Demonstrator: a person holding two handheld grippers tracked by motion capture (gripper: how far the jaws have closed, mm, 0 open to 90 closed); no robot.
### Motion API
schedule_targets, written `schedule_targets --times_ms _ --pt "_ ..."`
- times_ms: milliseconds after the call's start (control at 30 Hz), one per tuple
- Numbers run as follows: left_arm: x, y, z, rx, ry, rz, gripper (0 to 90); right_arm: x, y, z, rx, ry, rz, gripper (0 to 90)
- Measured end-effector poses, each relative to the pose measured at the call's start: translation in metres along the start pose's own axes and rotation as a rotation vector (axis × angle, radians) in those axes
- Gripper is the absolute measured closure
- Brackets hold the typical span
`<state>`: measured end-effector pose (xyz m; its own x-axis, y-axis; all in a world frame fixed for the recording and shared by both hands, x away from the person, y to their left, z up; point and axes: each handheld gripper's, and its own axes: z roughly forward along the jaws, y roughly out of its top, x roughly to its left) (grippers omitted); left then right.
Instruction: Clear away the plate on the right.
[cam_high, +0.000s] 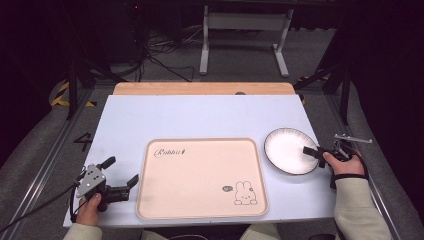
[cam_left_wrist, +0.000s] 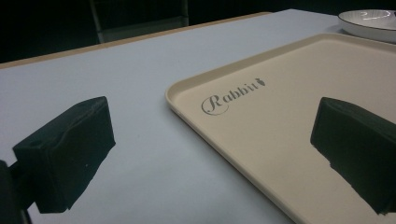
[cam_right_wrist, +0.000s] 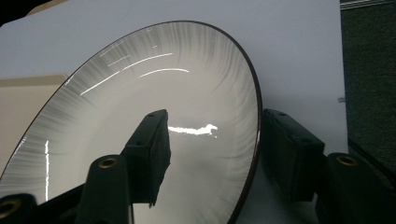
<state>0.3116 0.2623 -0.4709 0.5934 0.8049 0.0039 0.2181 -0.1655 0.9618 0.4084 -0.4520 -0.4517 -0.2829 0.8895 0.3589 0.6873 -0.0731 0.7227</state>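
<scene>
Right now, right gripper jaws astride the plate rim, unclosed.

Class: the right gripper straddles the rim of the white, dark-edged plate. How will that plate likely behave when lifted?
The glossy white plate with a dark rim looks glazed, so it is probably stiff, slippery and breakable. Gripped at one edge by the right gripper, it may sag or slip. Its shallow round form seems unlikely to tip on the pale table.

Pale table, beige tray, white plate
</scene>
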Motion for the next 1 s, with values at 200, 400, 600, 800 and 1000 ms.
schedule_targets --times_ms 200,400,600,800,1000 --pt "-0.0003 0.0 0.0002 -0.001 0.003 -0.001 0.2 -0.0018 0.0016 0.0019 0.002 0.006 0.028 48.1" --pt "-0.0003 0.0001 0.0002 0.003 0.006 0.002 0.2 -0.0008 0.0033 0.0038 0.016 -0.008 0.06 59.9" --pt "-0.0009 0.0001 0.0005 0.003 0.007 -0.001 0.2 -0.0044 0.005 0.0035 0.024 -0.037 0.11 74.6" --pt "-0.001 0.0002 0.0005 0.004 0.009 0.005 0.2 -0.0042 0.006 0.0028 0.022 -0.044 0.147 77.2" --pt "-0.0011 0.0002 0.0005 0.005 0.012 0.005 0.2 -0.0046 0.005 0.0013 0.013 -0.042 0.186 79.4"
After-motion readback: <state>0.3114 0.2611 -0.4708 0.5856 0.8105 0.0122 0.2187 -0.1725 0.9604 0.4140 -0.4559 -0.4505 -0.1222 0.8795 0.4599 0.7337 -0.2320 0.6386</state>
